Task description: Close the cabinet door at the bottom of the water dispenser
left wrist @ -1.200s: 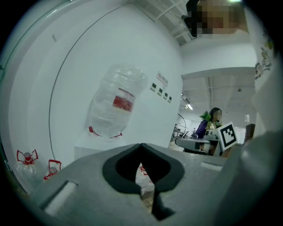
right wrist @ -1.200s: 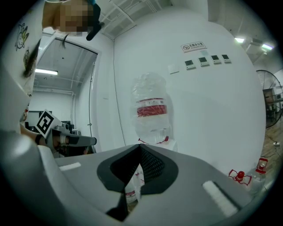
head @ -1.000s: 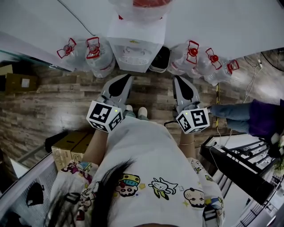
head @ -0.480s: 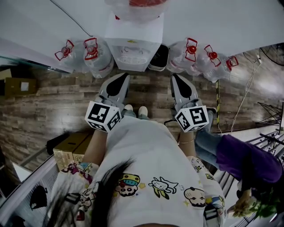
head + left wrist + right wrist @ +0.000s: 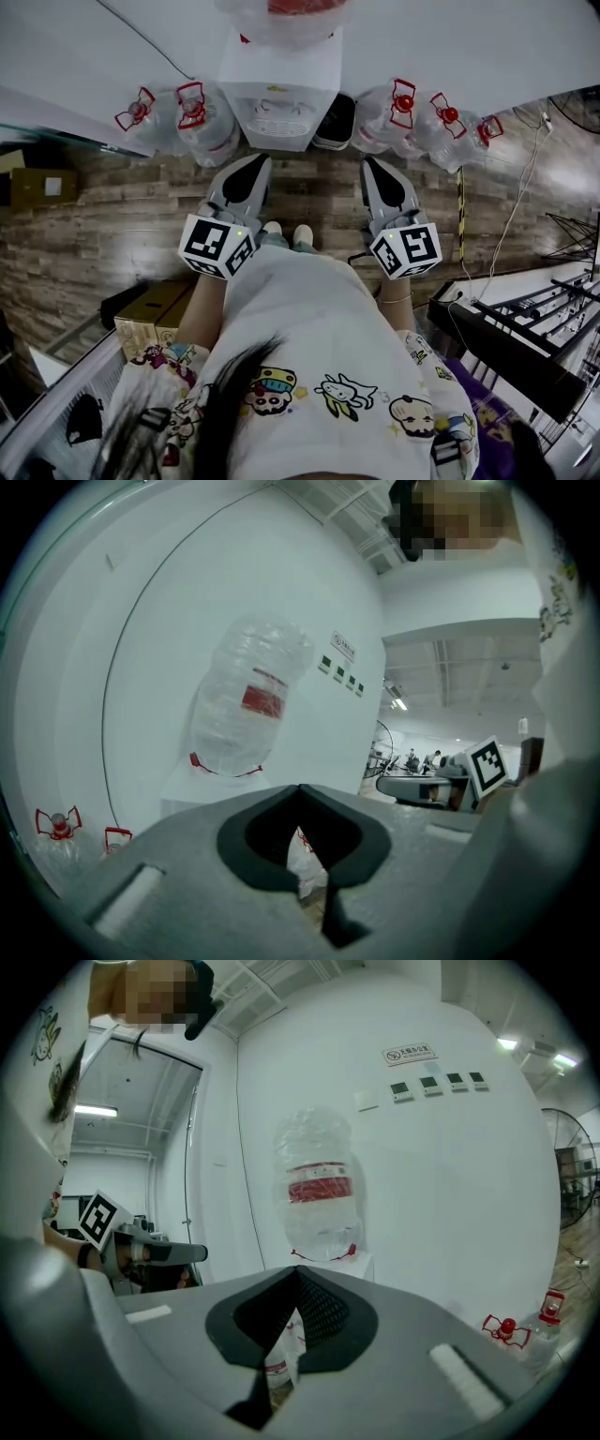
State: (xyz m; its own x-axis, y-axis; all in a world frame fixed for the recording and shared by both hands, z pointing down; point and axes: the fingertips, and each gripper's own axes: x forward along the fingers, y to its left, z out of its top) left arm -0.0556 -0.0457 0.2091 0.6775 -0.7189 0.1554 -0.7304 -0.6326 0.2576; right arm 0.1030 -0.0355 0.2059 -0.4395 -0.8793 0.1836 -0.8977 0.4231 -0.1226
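I keep my left hand-held gripper [image 5: 258, 161] and right hand-held gripper [image 5: 372, 164] shut and empty, facing the water dispenser [image 5: 279, 98] by the wall, its red bottle label [image 5: 322, 1188] unreadable, while the purple-clad person [image 5: 492, 412] has drifted to the lower right.

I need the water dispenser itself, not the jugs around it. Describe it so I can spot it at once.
Along the white wall, a row of clear jugs with red handles stands on the wood floor. The water dispenser is the white boxy unit in the middle of that row. It alone carries an upturned bottle with a red label on top.
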